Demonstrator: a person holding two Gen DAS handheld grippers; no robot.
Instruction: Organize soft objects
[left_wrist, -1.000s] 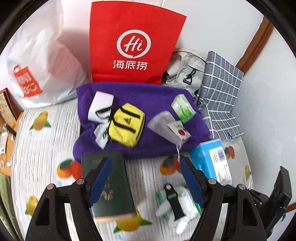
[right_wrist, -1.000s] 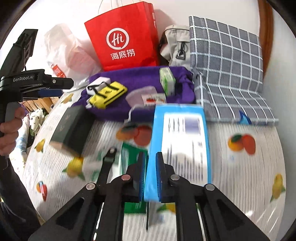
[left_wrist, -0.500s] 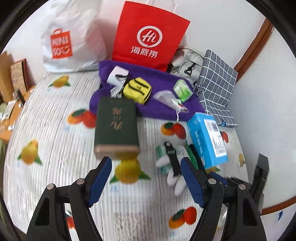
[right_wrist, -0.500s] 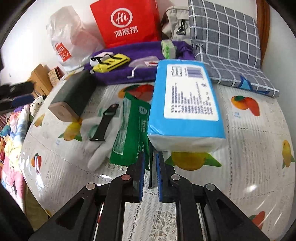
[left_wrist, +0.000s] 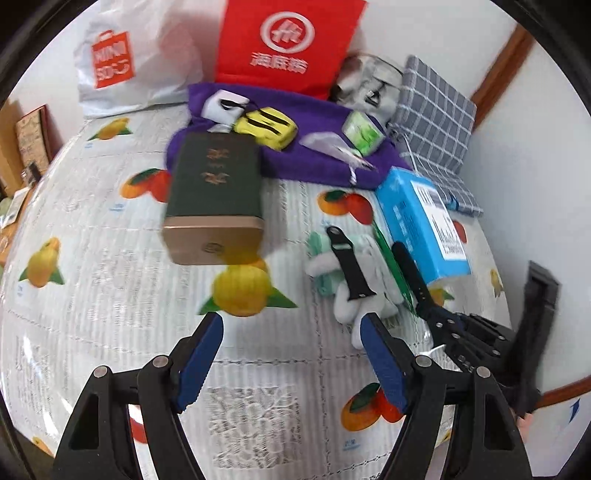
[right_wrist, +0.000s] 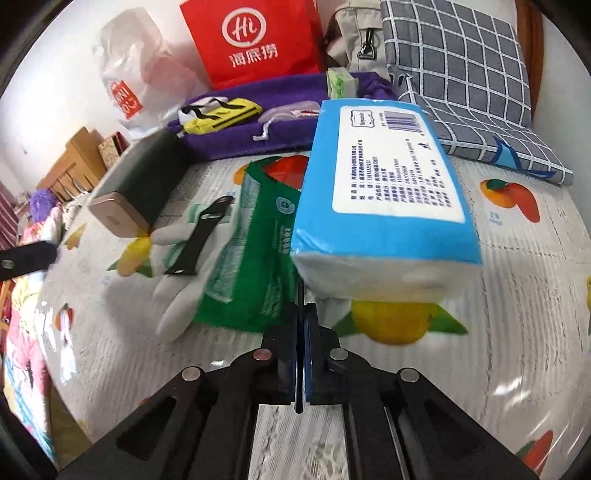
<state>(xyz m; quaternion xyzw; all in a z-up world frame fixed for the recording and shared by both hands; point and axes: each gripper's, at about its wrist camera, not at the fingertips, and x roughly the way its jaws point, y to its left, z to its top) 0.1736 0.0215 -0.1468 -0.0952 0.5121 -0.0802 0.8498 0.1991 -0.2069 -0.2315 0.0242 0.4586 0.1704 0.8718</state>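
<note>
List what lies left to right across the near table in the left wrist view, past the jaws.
Dark green box → black strap on the white glove → blue tissue pack.

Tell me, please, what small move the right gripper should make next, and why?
Probably open it. The right gripper is shut at the near end of the blue tissue pack, which already lies on the table beside the green packet. Letting go would free that hand.

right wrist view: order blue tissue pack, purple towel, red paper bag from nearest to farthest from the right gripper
1. Blue plastic-wrapped tissue pack, just ahead of the right gripper, slightly right.
2. Purple towel, mid-table behind it.
3. Red paper bag, upright at the back wall.
</note>
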